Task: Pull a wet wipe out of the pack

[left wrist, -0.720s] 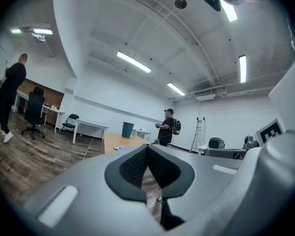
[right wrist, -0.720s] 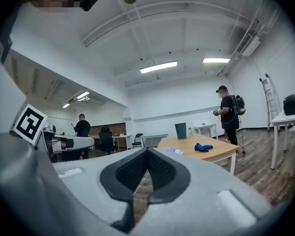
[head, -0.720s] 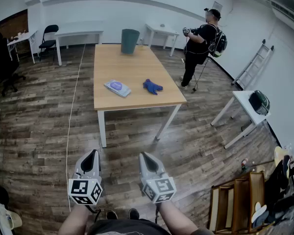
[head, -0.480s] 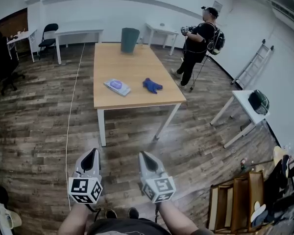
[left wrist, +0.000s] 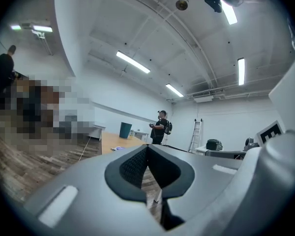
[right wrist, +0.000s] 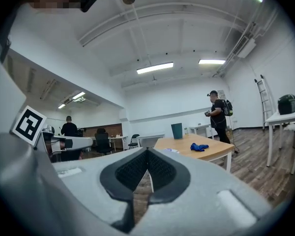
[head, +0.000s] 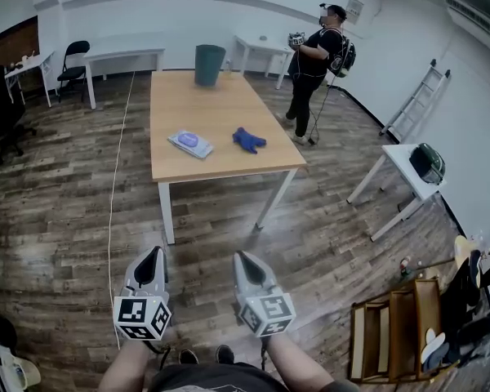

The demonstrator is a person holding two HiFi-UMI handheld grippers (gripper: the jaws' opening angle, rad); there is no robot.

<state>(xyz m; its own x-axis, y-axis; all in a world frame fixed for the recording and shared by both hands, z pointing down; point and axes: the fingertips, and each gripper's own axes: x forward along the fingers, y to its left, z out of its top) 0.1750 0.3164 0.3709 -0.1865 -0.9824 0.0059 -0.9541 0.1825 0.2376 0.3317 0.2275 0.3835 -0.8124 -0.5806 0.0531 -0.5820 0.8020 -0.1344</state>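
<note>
A pack of wet wipes (head: pixel 189 143), pale with a purple lid, lies flat on the wooden table (head: pixel 220 113) well ahead of me; it shows small in the right gripper view (right wrist: pixel 170 151) and the left gripper view (left wrist: pixel 118 148). My left gripper (head: pixel 154 256) and right gripper (head: pixel 243 259) are held level over the floor, well short of the table. Both are shut with nothing between the pads.
A blue cloth (head: pixel 249 140) lies right of the pack, a teal bin (head: pixel 210 64) stands at the table's far end. A person (head: pixel 310 68) stands beyond the table's right side. A small white table with a dark bag (head: pixel 429 163) and a ladder (head: pixel 412 100) are at right.
The view has shifted slightly closer to the table. The person at the far right has stepped left along the back. Both grippers keep their place, shut.
</note>
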